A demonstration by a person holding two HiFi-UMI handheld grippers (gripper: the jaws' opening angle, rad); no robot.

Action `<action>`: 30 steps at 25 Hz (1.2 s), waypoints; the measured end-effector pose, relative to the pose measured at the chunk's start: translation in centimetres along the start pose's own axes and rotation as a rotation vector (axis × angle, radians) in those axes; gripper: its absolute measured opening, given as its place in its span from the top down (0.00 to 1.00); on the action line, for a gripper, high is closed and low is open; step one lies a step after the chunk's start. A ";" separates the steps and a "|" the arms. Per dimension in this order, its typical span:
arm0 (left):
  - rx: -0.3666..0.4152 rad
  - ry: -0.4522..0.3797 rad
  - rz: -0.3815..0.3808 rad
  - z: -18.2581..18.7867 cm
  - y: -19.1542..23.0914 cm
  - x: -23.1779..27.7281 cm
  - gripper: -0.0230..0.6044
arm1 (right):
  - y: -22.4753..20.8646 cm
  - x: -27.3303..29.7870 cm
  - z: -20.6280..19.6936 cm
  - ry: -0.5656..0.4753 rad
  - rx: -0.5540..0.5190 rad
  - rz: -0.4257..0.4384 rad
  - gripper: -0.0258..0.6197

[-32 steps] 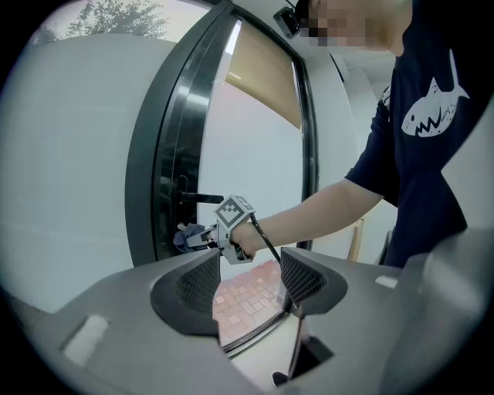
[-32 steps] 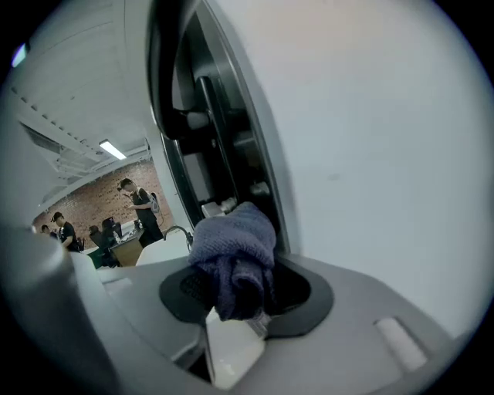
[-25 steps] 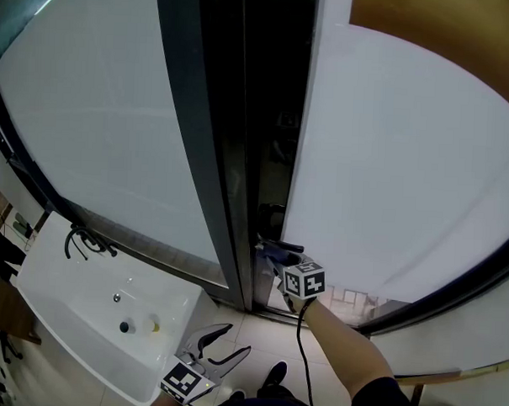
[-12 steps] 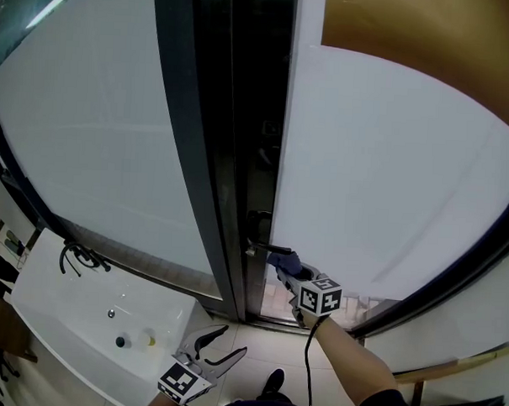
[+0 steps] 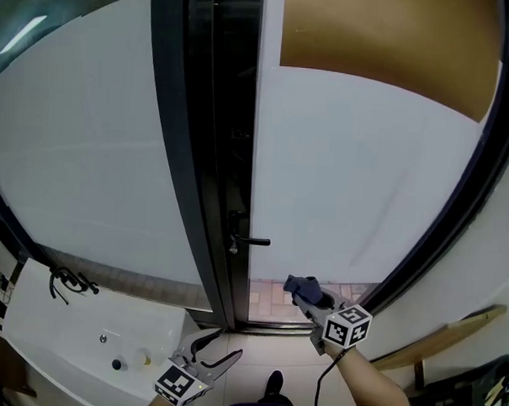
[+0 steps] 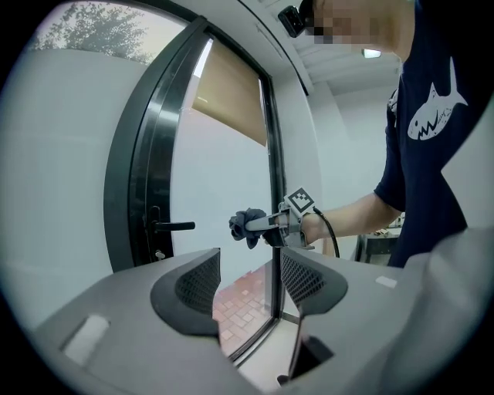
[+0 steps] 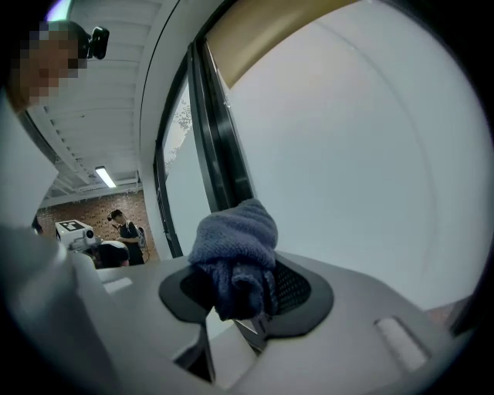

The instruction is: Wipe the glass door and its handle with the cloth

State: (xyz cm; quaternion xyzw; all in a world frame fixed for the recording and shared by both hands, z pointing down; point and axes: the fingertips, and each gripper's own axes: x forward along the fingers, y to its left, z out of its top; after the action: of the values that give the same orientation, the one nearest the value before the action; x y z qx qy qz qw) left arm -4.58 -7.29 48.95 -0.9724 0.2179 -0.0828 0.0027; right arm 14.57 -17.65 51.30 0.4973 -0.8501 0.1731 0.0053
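Glass door (image 5: 365, 186): a tall frosted pane fills the right of the scene, with a brown blind (image 5: 388, 44) across its top. I see no streaks or wet patches on it, so I cannot say any of it has been wiped. I would count the whole pane as left to do.
Door frame (image 5: 202, 154): a dark upright stands between this pane and the frosted one on the left.
Left gripper (image 5: 221, 346): it hangs low and near, well away from the door, with its jaws spread and nothing between them.
Right gripper (image 5: 308, 294): it is raised toward the bottom of the pane, with its jaws pinching the cloth.
Handle (image 5: 251, 241): a black lever sticks out from the frame edge. Nothing touches it, and I judge it not yet cleaned.
Cloth (image 5: 301, 284): a dark blue wad sits below and right of the handle, apart from it. It seems just clear of the glass, ready for a first pass.
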 end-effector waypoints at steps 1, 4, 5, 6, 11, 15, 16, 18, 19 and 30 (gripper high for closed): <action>0.005 0.001 -0.012 -0.1 -0.5 -0.5 0.58 | 0.7 -1.4 -0.3 -0.008 0.005 -0.011 0.72; 0.007 0.001 -0.046 -0.4 -2.4 -2.1 0.58 | 3.2 -5.9 -2.1 -0.021 -0.015 -0.058 0.72; 0.005 -0.002 -0.059 -0.4 -3.1 -2.6 0.59 | 4.2 -7.3 -2.9 -0.021 -0.024 -0.075 0.72; 0.002 -0.003 -0.071 -0.5 -3.6 -3.1 0.59 | 5.1 -8.6 -3.6 -0.023 -0.028 -0.090 0.72; -0.006 0.007 -0.118 -1.3 -5.8 -4.5 0.59 | 9.5 -13.4 -6.3 -0.033 -0.011 -0.135 0.72; -0.015 0.003 -0.145 -1.5 -7.1 -4.9 0.59 | 11.2 -15.9 -7.6 -0.048 0.023 -0.165 0.72; -0.018 0.004 -0.150 -1.6 -7.4 -5.1 0.59 | 11.5 -16.4 -7.7 -0.058 0.035 -0.172 0.72; -0.018 0.007 -0.160 -1.7 -8.0 -5.3 0.59 | 12.0 -17.1 -7.7 -0.073 0.048 -0.183 0.72; -0.016 0.007 -0.166 -1.7 -8.3 -5.4 0.59 | 12.2 -17.5 -7.7 -0.078 0.050 -0.185 0.72; 0.004 0.003 -0.194 -0.9 -11.5 -5.6 0.59 | 14.3 -20.8 -7.8 -0.109 0.037 -0.172 0.72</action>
State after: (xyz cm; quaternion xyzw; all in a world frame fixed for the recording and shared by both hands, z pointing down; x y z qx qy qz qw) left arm -4.82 5.56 49.46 -0.9888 0.1224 -0.0848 -0.0036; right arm 11.68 8.59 50.70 0.5772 -0.7999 0.1603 -0.0355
